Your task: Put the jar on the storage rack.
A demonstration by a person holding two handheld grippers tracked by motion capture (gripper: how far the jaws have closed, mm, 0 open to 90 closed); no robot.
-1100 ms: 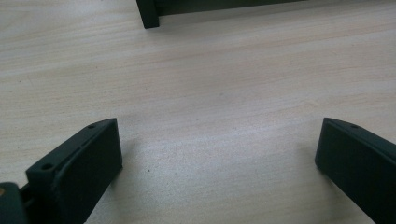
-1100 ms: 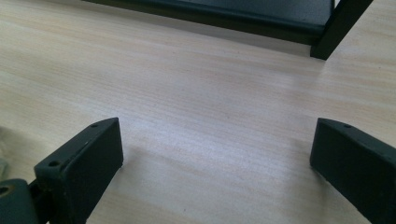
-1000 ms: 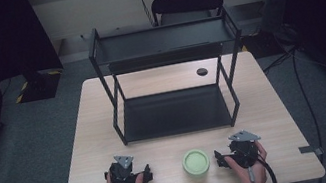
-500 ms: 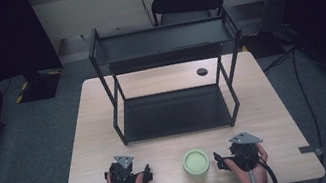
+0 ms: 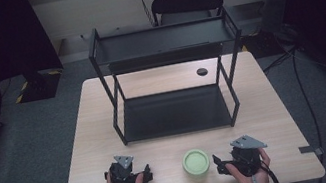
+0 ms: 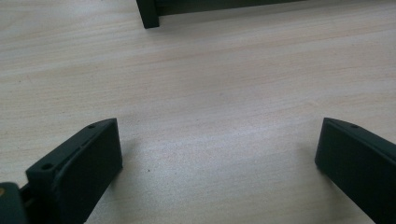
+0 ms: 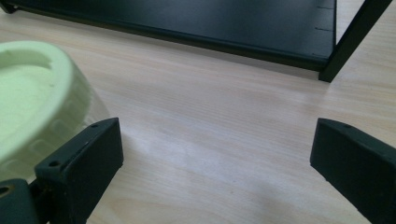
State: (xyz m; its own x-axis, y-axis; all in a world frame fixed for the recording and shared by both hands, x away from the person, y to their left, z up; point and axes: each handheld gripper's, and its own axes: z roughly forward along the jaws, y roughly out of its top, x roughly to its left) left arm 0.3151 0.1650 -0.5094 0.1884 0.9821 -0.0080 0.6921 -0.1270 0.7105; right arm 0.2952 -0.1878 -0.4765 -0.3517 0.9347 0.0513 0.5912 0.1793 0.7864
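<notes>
The green lidded jar (image 5: 196, 161) stood on the surface between both grippers, just left of the right gripper (image 5: 220, 162), whose jaws gaped wide and empty. The left gripper (image 5: 145, 171), jaws equally spread over bare wood, sat farther from it.

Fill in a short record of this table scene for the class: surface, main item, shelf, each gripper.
surface: pale wooden table
main item: round pale green lidded jar, upright near the front edge, between the grippers
shelf: black metal two-tier rack, both tiers bare
small extra: dark round disc behind the rack
left gripper: open, over bare wood
right gripper: open, jar beside its left jaw
</notes>
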